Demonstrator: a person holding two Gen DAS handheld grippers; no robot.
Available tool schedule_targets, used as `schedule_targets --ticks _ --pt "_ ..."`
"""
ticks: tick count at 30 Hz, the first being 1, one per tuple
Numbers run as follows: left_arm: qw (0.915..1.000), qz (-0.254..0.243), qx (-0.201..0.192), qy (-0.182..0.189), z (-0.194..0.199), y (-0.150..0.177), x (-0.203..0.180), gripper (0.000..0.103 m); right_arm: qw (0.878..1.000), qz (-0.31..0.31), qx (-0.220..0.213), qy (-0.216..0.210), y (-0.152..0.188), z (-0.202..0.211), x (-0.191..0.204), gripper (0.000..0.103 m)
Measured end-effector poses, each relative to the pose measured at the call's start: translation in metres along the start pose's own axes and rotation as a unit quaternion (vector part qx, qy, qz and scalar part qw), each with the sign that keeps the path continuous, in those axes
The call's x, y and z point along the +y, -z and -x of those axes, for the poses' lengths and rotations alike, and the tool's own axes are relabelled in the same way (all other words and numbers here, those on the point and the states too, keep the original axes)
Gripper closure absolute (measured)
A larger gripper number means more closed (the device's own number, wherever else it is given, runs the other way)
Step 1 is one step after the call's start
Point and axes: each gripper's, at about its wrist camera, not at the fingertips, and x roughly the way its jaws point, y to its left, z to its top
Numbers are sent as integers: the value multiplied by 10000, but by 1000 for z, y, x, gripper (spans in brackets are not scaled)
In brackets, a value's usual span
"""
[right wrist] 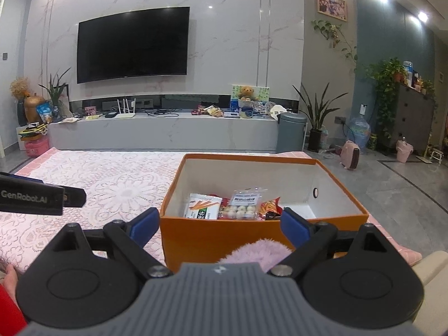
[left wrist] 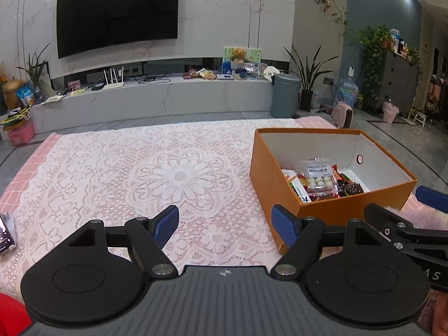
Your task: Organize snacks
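An orange box (left wrist: 275, 193) with a white inside stands on the right of the lace-covered table (left wrist: 117, 173). It holds several snack packets, with a clear pack of white balls (left wrist: 319, 177) on top. My left gripper (left wrist: 225, 225) is open and empty, low over the cloth, left of the box's near corner. My right gripper (right wrist: 219, 225) is open and empty, just in front of the box's near wall (right wrist: 221, 236). The clear pack (right wrist: 243, 204) and a white packet with orange sticks (right wrist: 203, 205) show inside.
A dark item (left wrist: 5, 235) lies at the table's left edge. A fuzzy pink thing (right wrist: 260, 252) sits before the box. The right gripper's fingers (left wrist: 431, 194) show in the left view. A TV bench (right wrist: 168, 133) and grey bin (right wrist: 291, 131) stand beyond.
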Motion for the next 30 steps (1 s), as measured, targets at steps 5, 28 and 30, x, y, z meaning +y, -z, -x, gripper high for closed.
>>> schedule_targets --ticks 5,28,30 --pt "10000 -17 74 -24 -2 3 -1 15 9999 -52 -37 -88 1 -1 -3 12" --pt "9999 -77 89 -43 1 1 -1 15 9998 -138 39 -158 4 -5 -5 12" --pt "9999 -74 88 -44 1 1 -1 15 9998 -140 39 -156 4 -5 -5 12"
